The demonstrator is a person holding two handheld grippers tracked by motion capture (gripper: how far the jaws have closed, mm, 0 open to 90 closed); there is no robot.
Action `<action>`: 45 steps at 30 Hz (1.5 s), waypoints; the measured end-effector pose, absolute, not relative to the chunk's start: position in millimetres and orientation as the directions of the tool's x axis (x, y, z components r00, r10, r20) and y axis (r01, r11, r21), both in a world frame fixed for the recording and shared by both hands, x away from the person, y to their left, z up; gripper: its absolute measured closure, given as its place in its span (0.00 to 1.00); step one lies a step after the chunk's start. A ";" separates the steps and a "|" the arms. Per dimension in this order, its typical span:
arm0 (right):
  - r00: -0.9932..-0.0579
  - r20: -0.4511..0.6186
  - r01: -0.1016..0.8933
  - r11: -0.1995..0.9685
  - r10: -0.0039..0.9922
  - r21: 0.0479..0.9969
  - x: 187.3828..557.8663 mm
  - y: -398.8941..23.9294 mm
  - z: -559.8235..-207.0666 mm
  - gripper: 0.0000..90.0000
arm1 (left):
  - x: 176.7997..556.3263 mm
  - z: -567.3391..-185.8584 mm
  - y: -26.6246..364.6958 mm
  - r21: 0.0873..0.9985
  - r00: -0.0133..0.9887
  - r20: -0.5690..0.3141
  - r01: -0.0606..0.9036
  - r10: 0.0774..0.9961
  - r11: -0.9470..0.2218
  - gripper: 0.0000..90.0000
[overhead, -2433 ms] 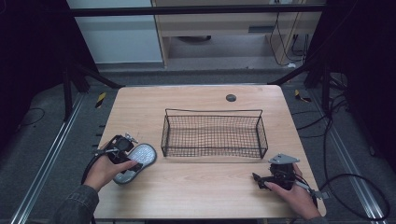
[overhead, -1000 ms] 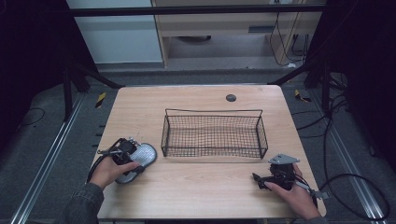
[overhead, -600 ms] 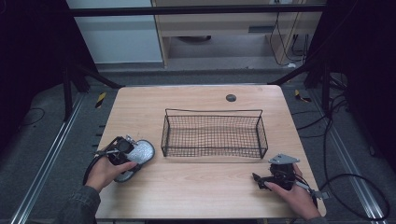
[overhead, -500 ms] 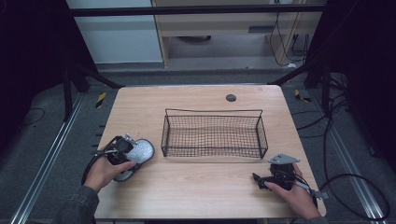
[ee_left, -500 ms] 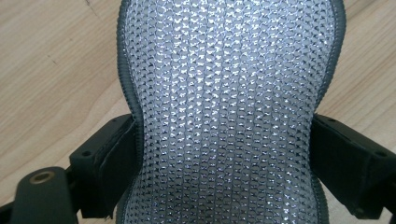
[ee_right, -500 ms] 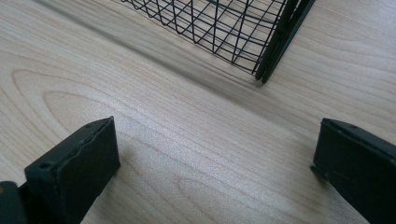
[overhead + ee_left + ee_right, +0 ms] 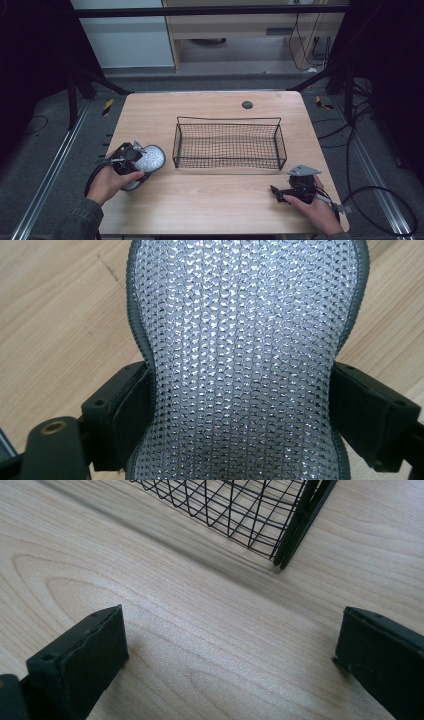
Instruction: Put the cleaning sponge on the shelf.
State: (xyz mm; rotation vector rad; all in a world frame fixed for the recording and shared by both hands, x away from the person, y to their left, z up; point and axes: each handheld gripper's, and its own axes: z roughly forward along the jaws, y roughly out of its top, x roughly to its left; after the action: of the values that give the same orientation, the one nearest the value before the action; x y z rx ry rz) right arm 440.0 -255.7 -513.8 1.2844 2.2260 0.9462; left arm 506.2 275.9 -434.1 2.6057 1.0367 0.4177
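Jaws of left claw [image 7: 131,156] just closed, now clenched on glittery mesh pad [image 7: 245,360] near left edge of surface [image 7: 210,205], beside wire basket [image 7: 227,145]. Ready for lifting. Right claw [image 7: 230,650] released, resting.

We can read no text, label, brand, number or sign anywhere.
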 end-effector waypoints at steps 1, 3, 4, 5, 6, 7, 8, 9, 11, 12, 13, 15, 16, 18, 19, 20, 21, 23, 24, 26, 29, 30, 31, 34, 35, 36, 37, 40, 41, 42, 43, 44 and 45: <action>-0.497 -0.008 0.597 0.348 0.867 0.723 440.0 -255.7 -513.8 0.00 | 506.2 -432.5 275.5 0.382 0.700 0.156 0.608 0.697 -0.696 0.16; -0.497 -0.007 0.597 0.348 0.868 0.723 440.0 -255.6 -513.8 0.00 | 506.4 -428.7 274.4 0.384 0.703 0.165 0.600 0.692 -0.702 0.16; -0.497 -0.007 0.597 0.348 0.867 0.723 440.0 -255.7 -513.8 0.00 | 506.6 -426.8 273.9 0.385 0.704 0.169 0.597 0.690 -0.703 0.16; -0.498 -0.008 0.596 0.349 0.867 0.723 440.0 -255.7 -513.8 0.00 | 506.8 -425.2 273.6 0.386 0.705 0.171 0.595 0.688 -0.705 0.16; -0.498 -0.007 0.597 0.348 0.867 0.723 440.0 -255.7 -513.8 0.00 | 507.1 -422.3 273.1 0.390 0.708 0.182 0.586 0.683 -0.711 0.17; -0.497 -0.007 0.597 0.348 0.867 0.723 440.0 -255.6 -513.8 0.00 | 507.2 -420.4 272.7 0.392 0.708 0.191 0.580 0.680 -0.714 0.17; -0.497 -0.007 0.597 0.348 0.867 0.723 440.0 -255.7 -513.8 0.00 | 507.3 -417.6 272.2 0.393 0.709 0.201 0.574 0.676 -0.718 0.17; -0.497 -0.007 0.597 0.348 0.867 0.723 440.0 -255.6 -513.8 0.00 | 507.4 -414.9 271.8 0.394 0.710 0.206 0.570 0.674 -0.721 0.17; -0.497 -0.007 0.597 0.348 0.867 0.723 440.0 -255.7 -513.8 0.00 | 507.7 -408.4 270.8 0.392 0.713 0.217 0.562 0.667 -0.728 0.17; -0.497 -0.007 0.596 0.348 0.867 0.723 440.0 -255.7 -513.8 0.00 | 507.8 -406.8 270.3 0.397 0.712 0.216 0.561 0.668 -0.727 0.17; -0.497 -0.007 0.597 0.348 0.867 0.723 440.0 -255.7 -513.8 0.00 | 508.0 -404.2 269.8 0.394 0.715 0.221 0.557 0.663 -0.731 0.17; -0.497 -0.007 0.597 0.348 0.867 0.723 440.0 -255.6 -513.8 0.00 | 508.6 -400.3 269.1 0.398 0.715 0.225 0.553 0.662 -0.732 0.17; -0.498 -0.007 0.597 0.348 0.867 0.723 440.0 -255.7 -513.8 0.00 | 509.0 -398.6 269.0 0.394 0.717 0.229 0.550 0.658 -0.736 0.17; -0.498 -0.007 0.597 0.348 0.867 0.723 440.0 -255.7 -513.8 0.00 | 509.7 -396.9 268.7 0.394 0.718 0.229 0.548 0.657 -0.737 0.17; -0.497 -0.007 0.597 0.348 0.867 0.723 440.0 -255.7 -513.8 0.00 | 509.8 -396.4 268.4 0.395 0.718 0.232 0.547 0.657 -0.738 0.17; -0.497 -0.007 0.597 0.348 0.867 0.723 440.0 -255.7 -513.8 0.00 | 510.1 -395.5 268.4 0.392 0.720 0.233 0.545 0.654 -0.741 0.17; -0.497 -0.007 0.597 0.348 0.867 0.723 440.0 -255.7 -513.8 0.00 | 510.2 -395.1 268.2 0.392 0.722 0.233 0.544 0.652 -0.742 0.17; -0.497 -0.007 0.597 0.348 0.868 0.723 440.0 -255.6 -513.8 0.00 | 510.5 -393.9 268.4 0.393 0.722 0.238 0.540 0.650 -0.744 0.17; -0.498 -0.007 0.597 0.348 0.867 0.723 440.0 -255.7 -513.8 0.00 | 510.6 -393.2 268.4 0.391 0.724 0.238 0.540 0.648 -0.746 0.17; -0.497 -0.007 0.597 0.348 0.867 0.723 440.0 -255.7 -513.8 0.00 | 511.0 -391.3 268.5 0.388 0.726 0.242 0.536 0.644 -0.750 0.17; -0.498 -0.007 0.597 0.348 0.867 0.723 440.0 -255.7 -513.8 0.00 | 511.2 -387.0 267.7 0.388 0.729 0.249 0.527 0.637 -0.756 0.17; -0.497 -0.007 0.597 0.348 0.868 0.723 440.0 -255.7 -513.8 0.00 | 511.2 -385.4 267.0 0.389 0.730 0.254 0.524 0.635 -0.758 0.17; -0.497 -0.007 0.597 0.348 0.868 0.723 440.0 -255.6 -513.8 0.00 | 511.4 -383.4 266.3 0.386 0.732 0.258 0.519 0.630 -0.762 0.17; -0.497 -0.007 0.597 0.348 0.868 0.723 440.0 -255.7 -513.8 0.00 | 512.0 -377.0 261.6 0.355 0.755 0.288 0.488 0.590 -0.797 0.16; -0.497 -0.007 0.597 0.348 0.868 0.723 440.0 -255.7 -513.8 0.00 | 512.1 -374.6 259.4 0.346 0.759 0.298 0.479 0.579 -0.807 0.16; -0.497 -0.008 0.596 0.348 0.867 0.723 440.0 -255.7 -513.8 0.00 | 512.3 -371.9 257.5 0.349 0.763 0.298 0.473 0.574 -0.809 0.16; -0.497 -0.007 0.596 0.348 0.868 0.723 440.0 -255.7 -513.8 0.00 | 512.6 -369.0 255.5 0.350 0.767 0.298 0.465 0.567 -0.813 0.16; -0.496 -0.007 0.597 0.347 0.868 0.723 440.0 -255.6 -513.8 0.00 | 513.4 -360.3 248.3 0.346 0.780 0.311 0.440 0.544 -0.829 0.16; -0.496 -0.006 0.597 0.346 0.868 0.723 440.0 -255.6 -513.8 0.00 | 513.7 -358.2 246.2 0.347 0.782 0.313 0.435 0.540 -0.831 0.16; -0.496 -0.007 0.597 0.347 0.868 0.723 440.0 -255.6 -513.8 0.00 | 514.1 -356.7 244.6 0.344 0.784 0.316 0.431 0.535 -0.835 0.16; -0.496 -0.006 0.597 0.346 0.868 0.723 440.0 -255.6 -513.8 0.00 | 514.8 -355.1 242.6 0.341 0.785 0.319 0.427 0.531 -0.837 0.16; -0.497 -0.006 0.597 0.347 0.868 0.723 440.1 -255.6 -513.8 0.00 | 515.9 -353.4 240.1 0.336 0.787 0.322 0.424 0.526 -0.841 0.16; -0.498 -0.006 0.597 0.348 0.867 0.723 440.2 -255.7 -513.8 0.00 | 516.8 -352.2 238.7 0.331 0.789 0.326 0.421 0.521 -0.845 0.16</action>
State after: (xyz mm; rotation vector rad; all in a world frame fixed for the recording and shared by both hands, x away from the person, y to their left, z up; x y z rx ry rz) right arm 440.2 -255.7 -513.8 1.2850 2.2263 0.9479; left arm 516.8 238.7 -352.2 2.7391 0.7332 0.6020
